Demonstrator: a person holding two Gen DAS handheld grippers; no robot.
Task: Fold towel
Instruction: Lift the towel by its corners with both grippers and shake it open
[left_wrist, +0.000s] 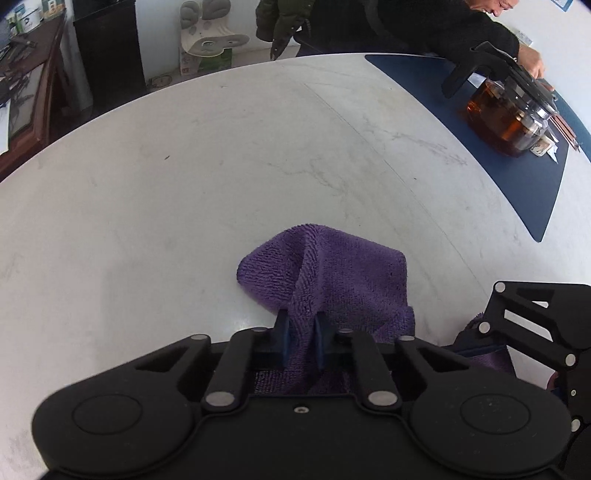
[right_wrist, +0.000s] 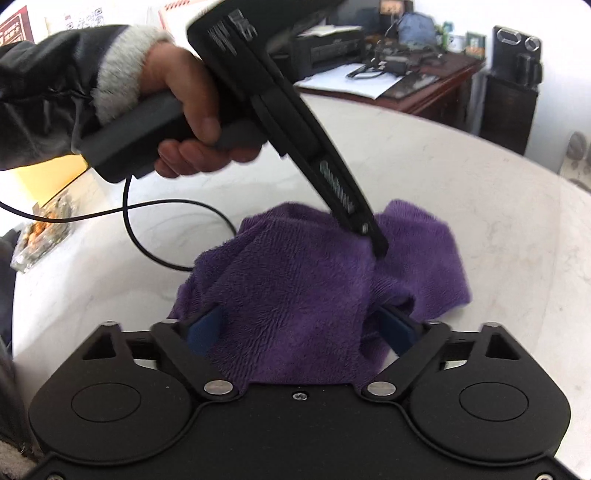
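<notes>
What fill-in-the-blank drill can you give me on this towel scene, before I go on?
1. The towel is ____ in colour.
2. The left gripper has its jaws pinched on a raised ____ of towel.
3. The right gripper has its blue pads standing ____ on either side of a bunch of towel.
4. The glass teapot stands on a dark ____ mat.

Missing words: purple; fold; apart; blue

Both wrist cameras are looking steeply down from close above their own claws at the white tabletop (left_wrist: 184, 177), sharing the purple towel (right_wrist: 295, 288), with the left claw (right_wrist: 380, 251) showing in the right view.
</notes>
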